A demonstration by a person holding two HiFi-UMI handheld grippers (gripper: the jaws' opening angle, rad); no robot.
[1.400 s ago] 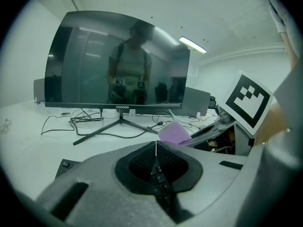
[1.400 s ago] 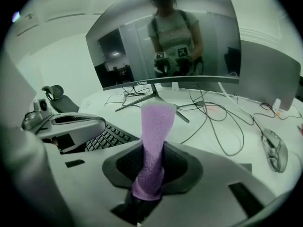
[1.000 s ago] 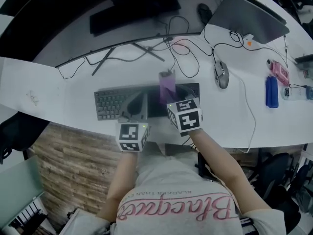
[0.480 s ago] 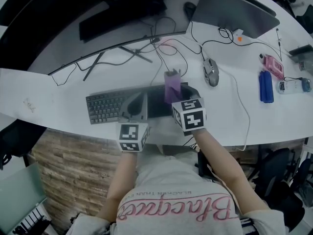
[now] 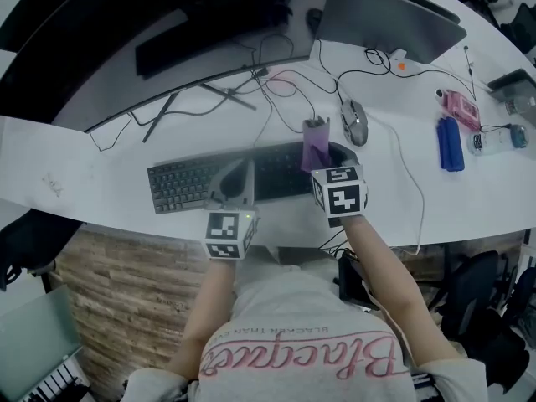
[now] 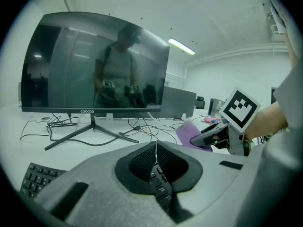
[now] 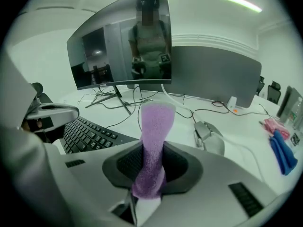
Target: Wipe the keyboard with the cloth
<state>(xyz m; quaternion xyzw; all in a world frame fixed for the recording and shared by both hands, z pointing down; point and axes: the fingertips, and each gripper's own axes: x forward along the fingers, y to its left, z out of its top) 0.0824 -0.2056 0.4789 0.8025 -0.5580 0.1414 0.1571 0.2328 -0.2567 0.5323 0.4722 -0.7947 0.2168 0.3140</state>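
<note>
A dark keyboard (image 5: 188, 184) lies on the white desk (image 5: 100, 153) in front of the monitor. My right gripper (image 5: 319, 161) is over the keyboard's right end, shut on a purple cloth (image 5: 316, 146) that sticks up from its jaws. In the right gripper view the cloth (image 7: 154, 141) stands pinched between the jaws, with the keyboard (image 7: 87, 134) to the left. My left gripper (image 5: 237, 172) rests over the keyboard's middle, jaws shut with nothing between them. In the left gripper view, keys (image 6: 40, 178) show below and the cloth (image 6: 188, 132) is at the right.
A curved monitor (image 5: 159, 74) on a stand is behind the keyboard, with loose cables (image 5: 293, 90) around it. A grey mouse (image 5: 355, 129) lies right of the cloth. A laptop (image 5: 385, 19), a blue object (image 5: 448, 143) and a pink object (image 5: 463, 110) are farther right.
My right gripper has carried the cloth rightward along the keyboard, from near its middle to its right end. The left gripper has stayed in place.
</note>
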